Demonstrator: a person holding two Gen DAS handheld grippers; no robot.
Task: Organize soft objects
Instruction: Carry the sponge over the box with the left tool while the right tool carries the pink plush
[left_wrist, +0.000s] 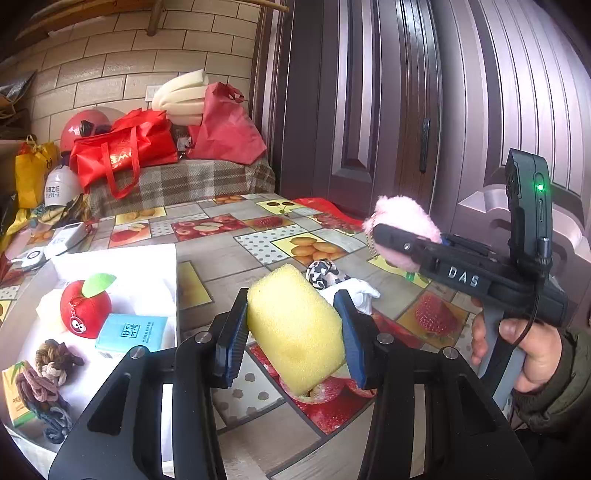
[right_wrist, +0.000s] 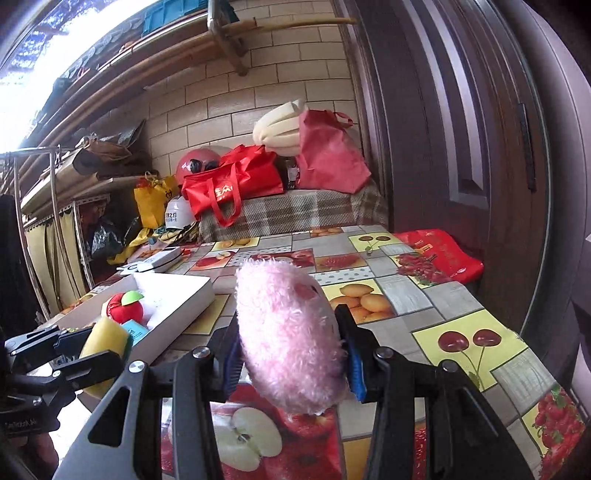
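Both pairs of jaws are gripping something soft: the left gripper (left_wrist: 295, 332) is pinching a yellow sponge (left_wrist: 295, 328) between its blue pads, and the right gripper (right_wrist: 291, 350) is squeezing a fluffy pink plush (right_wrist: 288, 332). Both are hanging above the worktop (right_wrist: 443, 306) with its fruit-patterned cloth. From the left wrist view, the right gripper (left_wrist: 391, 236) is sitting out at about two o'clock, the person's right hand (left_wrist: 524, 354) wrapping its grey handle. At about nine o'clock a white tray (left_wrist: 122, 258) is lying on the worktop, holding a red apple plush (left_wrist: 83, 306), a light blue tissue pack (left_wrist: 131, 332) touching it at its right, and a bundle of knotted hair ties (left_wrist: 48, 373) nearer the camera. Just beyond the sponge, a black-and-white spotted fabric piece (left_wrist: 325, 275) is resting beside a white cloth (left_wrist: 356, 291). From the right wrist view, the left gripper (right_wrist: 92, 350) with its sponge is showing at about eight o'clock, just in front of the tray. Red bags (right_wrist: 236, 184) are piling up on a plaid-covered bench (right_wrist: 288, 214) at the far wall.
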